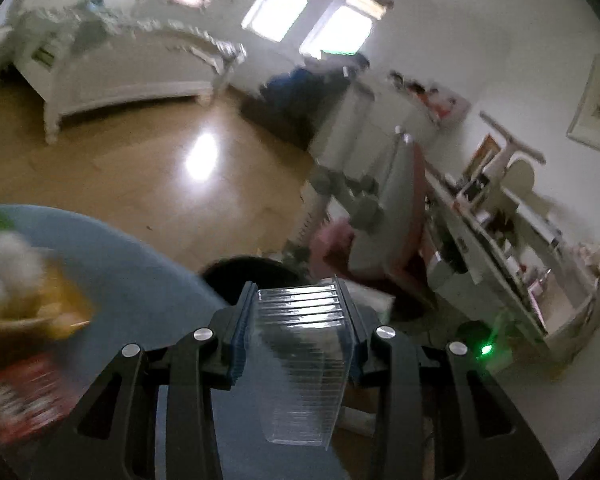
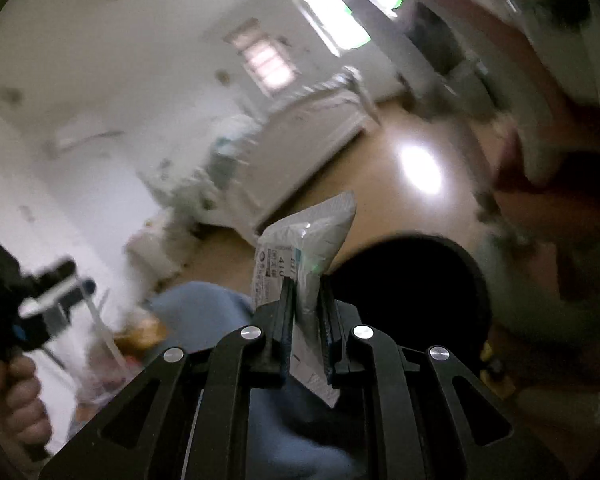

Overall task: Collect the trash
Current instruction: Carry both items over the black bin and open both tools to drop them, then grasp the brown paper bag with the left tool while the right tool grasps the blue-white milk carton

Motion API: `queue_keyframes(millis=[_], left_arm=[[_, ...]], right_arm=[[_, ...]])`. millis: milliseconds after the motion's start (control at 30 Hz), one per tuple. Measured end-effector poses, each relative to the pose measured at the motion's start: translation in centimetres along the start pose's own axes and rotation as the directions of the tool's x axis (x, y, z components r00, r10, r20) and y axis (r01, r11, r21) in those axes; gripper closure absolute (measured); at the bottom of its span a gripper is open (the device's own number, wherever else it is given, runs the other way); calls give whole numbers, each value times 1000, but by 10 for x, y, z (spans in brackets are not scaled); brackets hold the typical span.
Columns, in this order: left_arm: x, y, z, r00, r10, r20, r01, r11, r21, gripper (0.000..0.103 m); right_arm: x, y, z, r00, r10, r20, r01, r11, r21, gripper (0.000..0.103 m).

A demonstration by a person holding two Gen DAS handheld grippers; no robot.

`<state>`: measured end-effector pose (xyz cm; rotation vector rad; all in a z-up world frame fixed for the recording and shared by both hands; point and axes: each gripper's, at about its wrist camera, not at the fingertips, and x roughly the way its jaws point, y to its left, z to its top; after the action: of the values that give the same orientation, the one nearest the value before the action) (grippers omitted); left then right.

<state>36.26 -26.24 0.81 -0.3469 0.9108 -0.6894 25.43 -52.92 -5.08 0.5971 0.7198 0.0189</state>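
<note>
While your left claw [image 1: 300, 320] pinches a ribbed, clear plastic cup [image 1: 302, 364] above the round blue desk [image 1: 140, 280], your right claw [image 2: 306, 316] clamps a crinkled white plastic packet [image 2: 300, 252] beside the round black bin [image 2: 412, 280].

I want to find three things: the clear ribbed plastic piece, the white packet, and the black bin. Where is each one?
clear ribbed plastic piece [image 1: 304, 360]: left wrist view, middle of its ribbed face.
white packet [image 2: 312, 236]: right wrist view, upper part above the fingers.
black bin [image 2: 408, 284]: right wrist view, its dark opening.
</note>
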Motion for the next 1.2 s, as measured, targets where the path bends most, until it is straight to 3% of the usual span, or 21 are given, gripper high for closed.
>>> queue_keyframes(millis=[100,300,367,433,500,633,767,833,967,1067,1200], left_arm=[[60,-6,4,998,18,-56,-17,1000,25,65],[113,5,2,992,37,-119,-36,999,12,63],[116,-3,4,990,75,-119,-70,997,40,54],[110,-6,3,989,119,-88,-113,991,68,21],[96,-10,4,991,124,-45,-120,989,89,13],[56,-21,2,991,136,-18,-133,984,119,9],[-6,-22,-6,988,146,40,-150,980,128,5],[-43,-16,-13,982,176,69,-184,975,123,5],[-115,19,-24,961,251,113,-263,960,99,5],[-169,65,-33,931,338,138,-350,934,74,5],[-227,145,-38,902,416,120,-420,908,9,6]], right_arm=[[26,-27,-9,998,-28,-50,30,999,41,90],[47,-61,-23,994,-70,-89,78,993,86,87],[49,-63,-20,993,-78,-87,85,992,88,74],[47,-66,-16,993,-96,-69,102,991,88,42],[37,-62,-12,995,-91,-40,94,991,94,34],[21,-40,0,999,-50,-10,50,997,54,32],[-5,18,9,998,45,38,-42,996,-74,24],[-12,53,12,994,111,23,-107,984,-144,18],[-14,133,8,967,239,-86,-254,927,-275,14],[-6,189,-1,929,313,-199,-364,870,-333,12],[25,255,-16,877,322,-356,-451,807,-381,11]])
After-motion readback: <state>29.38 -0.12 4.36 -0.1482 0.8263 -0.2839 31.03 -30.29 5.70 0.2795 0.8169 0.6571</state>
